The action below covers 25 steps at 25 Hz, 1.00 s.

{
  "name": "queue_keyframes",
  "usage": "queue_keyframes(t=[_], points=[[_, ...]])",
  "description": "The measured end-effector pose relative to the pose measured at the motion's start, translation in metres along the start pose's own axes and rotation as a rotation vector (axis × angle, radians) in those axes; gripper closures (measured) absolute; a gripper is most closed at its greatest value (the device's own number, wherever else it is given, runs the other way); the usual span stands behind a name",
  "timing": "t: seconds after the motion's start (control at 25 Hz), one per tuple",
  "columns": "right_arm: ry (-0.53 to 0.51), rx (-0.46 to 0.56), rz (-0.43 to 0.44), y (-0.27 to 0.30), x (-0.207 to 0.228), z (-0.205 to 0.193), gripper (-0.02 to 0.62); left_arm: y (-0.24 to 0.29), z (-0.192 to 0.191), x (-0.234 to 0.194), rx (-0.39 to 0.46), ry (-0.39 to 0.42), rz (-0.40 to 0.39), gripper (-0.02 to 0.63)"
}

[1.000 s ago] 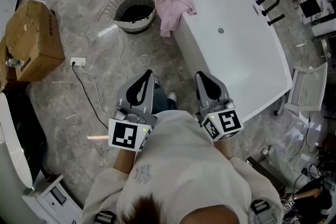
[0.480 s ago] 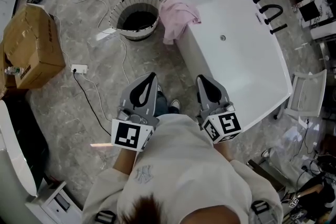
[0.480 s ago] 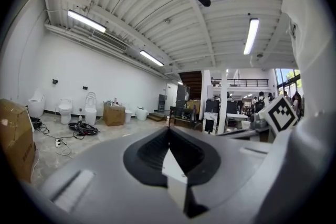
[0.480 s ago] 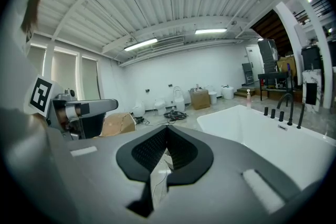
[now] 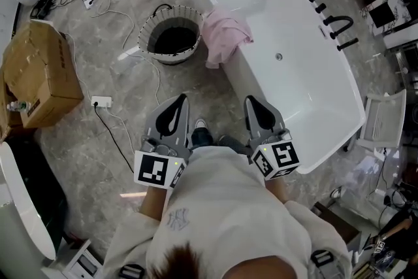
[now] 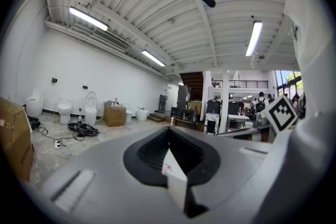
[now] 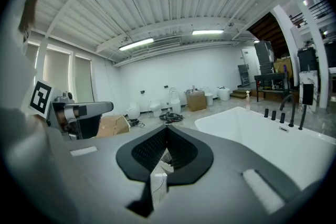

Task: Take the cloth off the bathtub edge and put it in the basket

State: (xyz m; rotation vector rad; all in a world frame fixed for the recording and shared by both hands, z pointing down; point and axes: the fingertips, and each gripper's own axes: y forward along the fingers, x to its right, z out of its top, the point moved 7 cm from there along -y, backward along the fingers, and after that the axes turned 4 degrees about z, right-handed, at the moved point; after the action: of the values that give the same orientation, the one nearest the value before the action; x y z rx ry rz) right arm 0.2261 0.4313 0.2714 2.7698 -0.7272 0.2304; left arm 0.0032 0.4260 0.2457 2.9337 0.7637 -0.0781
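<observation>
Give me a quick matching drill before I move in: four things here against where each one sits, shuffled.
1 cloth
2 basket
3 box
4 tap

A on the floor beside the tub
B draped over the tub edge
C on the floor, far left
D on the tub rim opposite the cloth

Pairs: 1-B, 2-A, 3-C, 4-D
</observation>
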Motion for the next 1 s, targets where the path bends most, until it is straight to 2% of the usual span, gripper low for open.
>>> queue_keyframes(t=[0.52,0.76,1.0], points=[[0.026,-0.032,-0.051,0.015,0.018,-0.007,0.597,0.019,-0.007,-0.011,-0.033,-0.029,-0.001,0.594],[0.037,-0.045,-0.016,0.034,0.033,-0.003,0.597,0.043,-0.009,-0.015,-0.042,-0.041,0.02,0.594],[0.013,-0.038,0.041,0.067,0.065,0.019,0.597,0.089,0.003,-0.018,-0.027,-0.035,0.039,0.594]])
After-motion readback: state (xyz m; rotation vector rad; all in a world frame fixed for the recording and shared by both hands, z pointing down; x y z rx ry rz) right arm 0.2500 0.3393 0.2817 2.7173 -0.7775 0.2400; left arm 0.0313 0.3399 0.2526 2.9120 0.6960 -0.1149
